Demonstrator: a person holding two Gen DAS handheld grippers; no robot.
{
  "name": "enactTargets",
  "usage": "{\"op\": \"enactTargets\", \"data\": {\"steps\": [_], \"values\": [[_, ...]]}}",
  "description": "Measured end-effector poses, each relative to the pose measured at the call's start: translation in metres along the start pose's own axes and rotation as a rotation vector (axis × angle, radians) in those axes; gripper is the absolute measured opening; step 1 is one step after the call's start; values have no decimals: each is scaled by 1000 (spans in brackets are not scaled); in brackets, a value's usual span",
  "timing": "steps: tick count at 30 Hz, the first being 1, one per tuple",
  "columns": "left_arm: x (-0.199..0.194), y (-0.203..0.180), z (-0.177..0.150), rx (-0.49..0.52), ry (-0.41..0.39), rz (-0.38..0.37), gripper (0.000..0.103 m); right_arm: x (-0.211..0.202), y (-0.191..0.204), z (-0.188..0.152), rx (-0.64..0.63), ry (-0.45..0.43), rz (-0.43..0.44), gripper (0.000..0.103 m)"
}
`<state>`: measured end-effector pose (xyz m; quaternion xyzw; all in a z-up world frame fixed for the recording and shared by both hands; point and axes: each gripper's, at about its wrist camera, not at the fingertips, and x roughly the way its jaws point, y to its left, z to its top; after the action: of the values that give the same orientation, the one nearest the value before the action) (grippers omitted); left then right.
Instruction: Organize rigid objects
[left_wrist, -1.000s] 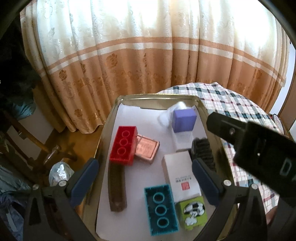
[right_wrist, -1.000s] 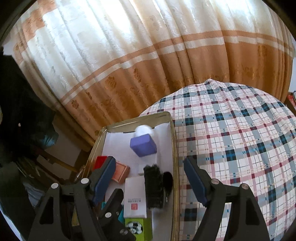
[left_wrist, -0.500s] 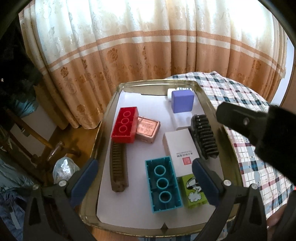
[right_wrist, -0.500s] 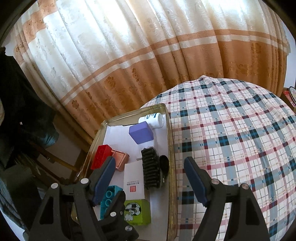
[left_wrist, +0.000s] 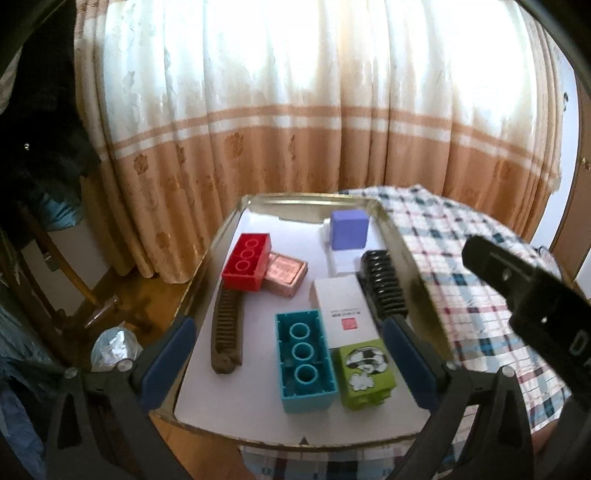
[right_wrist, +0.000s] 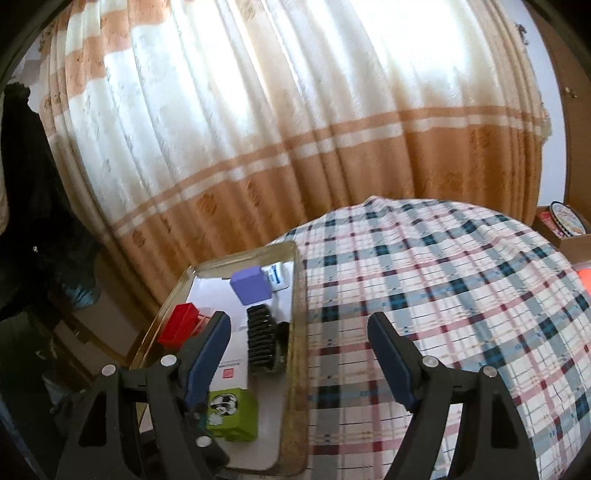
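on the tray (left_wrist: 207, 273): a red brick (left_wrist: 246, 261) touching a pink box (left_wrist: 286, 274) near the left rim, a brown comb (left_wrist: 227, 328) below, a teal brick (left_wrist: 304, 360) and green box (left_wrist: 365, 371) at the near edge, a white box (left_wrist: 341, 308) mid-tray, a black comb (left_wrist: 384, 288) along the right rim, a purple cube (left_wrist: 349, 229) at the far right corner.

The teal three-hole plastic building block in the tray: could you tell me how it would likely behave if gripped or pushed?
The teal three-hole plastic building block looks hollow, so it is probably light and stiff. Its flat sides should suit a pinch, though smooth plastic may slip. Lying flat on the white paper lining the metal tray, it would likely slide rather than roll or tip.
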<state>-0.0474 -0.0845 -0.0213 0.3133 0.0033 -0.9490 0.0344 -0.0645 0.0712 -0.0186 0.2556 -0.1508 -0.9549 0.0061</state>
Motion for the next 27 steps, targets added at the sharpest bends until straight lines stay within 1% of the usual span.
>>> {"op": "enactTargets", "data": {"steps": [2, 4, 10, 12, 14, 18, 21, 25, 27], "values": [[-6, 1, -2, -5, -17, -18, 102, -4, -2, -2, 3, -5, -7, 79], [-12, 3, -4, -7, -25, -20, 102, -7, -3, -4, 4, -3, -8, 80], [-28, 16, -13, -45, -8, -30, 102, -25, -6, -14, 40, 9, -11, 81], [-35, 20, -15, -50, -7, -32, 102, -33, -5, -19, 57, -1, -17, 83], [-45, 21, -16, -39, -26, -28, 102, -42, -2, -22, 58, -16, -23, 84], [-59, 21, -17, -8, -59, 2, 102, -62, 8, -25, 30, -65, -42, 85], [-69, 24, -18, -3, -81, 0, 102, -75, 15, -25, 7, -103, -60, 85], [-85, 28, -16, 6, -144, -12, 102, -96, 26, -26, -35, -179, -72, 85], [-92, 30, -16, 3, -165, -30, 102, -102, 31, -25, -56, -197, -71, 90]]}}
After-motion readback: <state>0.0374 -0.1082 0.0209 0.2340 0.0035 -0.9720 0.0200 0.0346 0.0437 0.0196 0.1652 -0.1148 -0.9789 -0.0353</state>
